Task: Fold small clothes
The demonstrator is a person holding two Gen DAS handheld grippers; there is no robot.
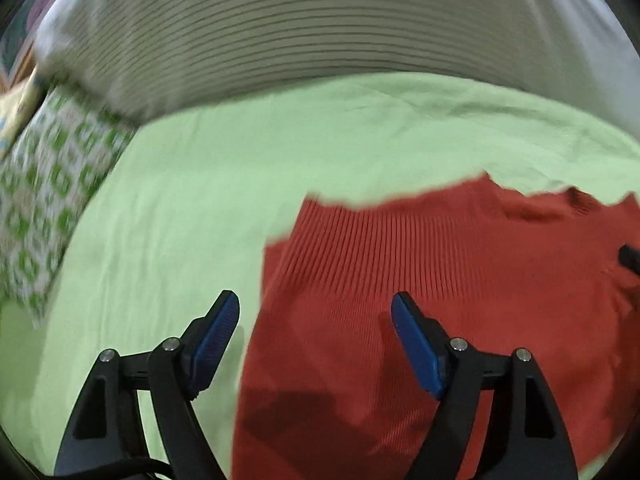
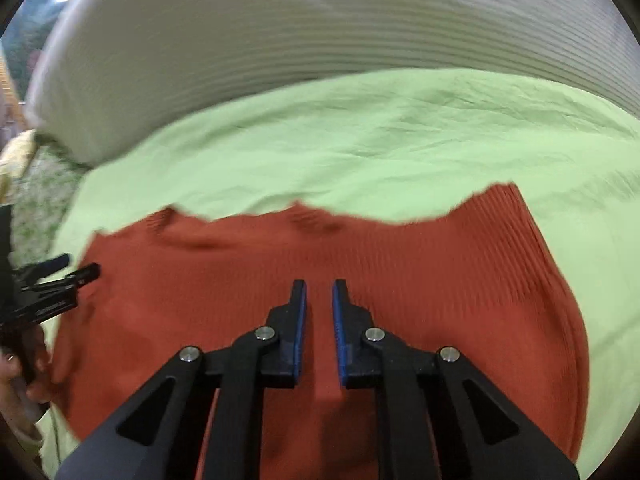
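Right wrist view shows the red ribbed garment [image 2: 320,272] spread flat on the light green bed sheet [image 2: 360,140], its far edge wavy and uneven. The right gripper [image 2: 319,292] hangs over the middle of the cloth, jaws nearly together with a narrow gap and nothing between them. In the left wrist view the left gripper [image 1: 316,312] has its jaws wide apart, straddling the garment's left border, one finger over bare sheet, also holding nothing.

The likely trouble is the sheet: a pinch at that border could gather green fabric along with the knit and drag it into the fold. The ribbed knit probably stretches, so uneven pulls from the two sides could skew the fold line. Both views are motion-blurred.

No containers appear; only a striped grey pillow [image 1: 300,28] and a green patterned cushion [image 1: 48,184] lie beyond.
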